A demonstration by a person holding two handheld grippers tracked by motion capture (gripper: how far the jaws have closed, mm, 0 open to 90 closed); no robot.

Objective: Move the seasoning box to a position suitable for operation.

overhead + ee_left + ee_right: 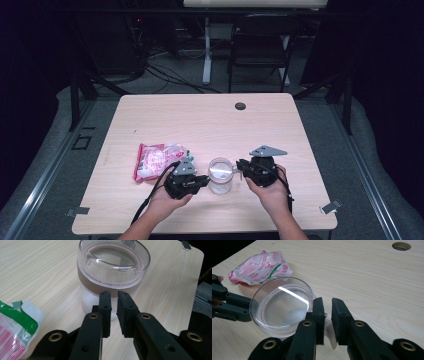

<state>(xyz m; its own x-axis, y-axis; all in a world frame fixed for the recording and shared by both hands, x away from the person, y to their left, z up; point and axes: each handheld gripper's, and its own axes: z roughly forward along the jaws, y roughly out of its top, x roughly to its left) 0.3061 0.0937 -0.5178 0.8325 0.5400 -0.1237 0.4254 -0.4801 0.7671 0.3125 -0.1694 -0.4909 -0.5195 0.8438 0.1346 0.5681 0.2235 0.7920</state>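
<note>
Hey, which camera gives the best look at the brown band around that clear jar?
The left gripper view: it faces the jar from the side, so the brown band under the clear lid runs across the picture. The right gripper view looks down through the lid; the high view shows the jar small, the band indistinct.

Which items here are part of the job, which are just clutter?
In the job:
- clear plastic jar with see-through lid and tan band, white contents inside
- left hand-held gripper, jaws nearly closed at the jar's side
- right hand-held gripper, at the jar's far side by a clear tab

Lying about:
- crumpled pink-and-white plastic bag with green stripe
- black folding chair behind the wooden table
</note>
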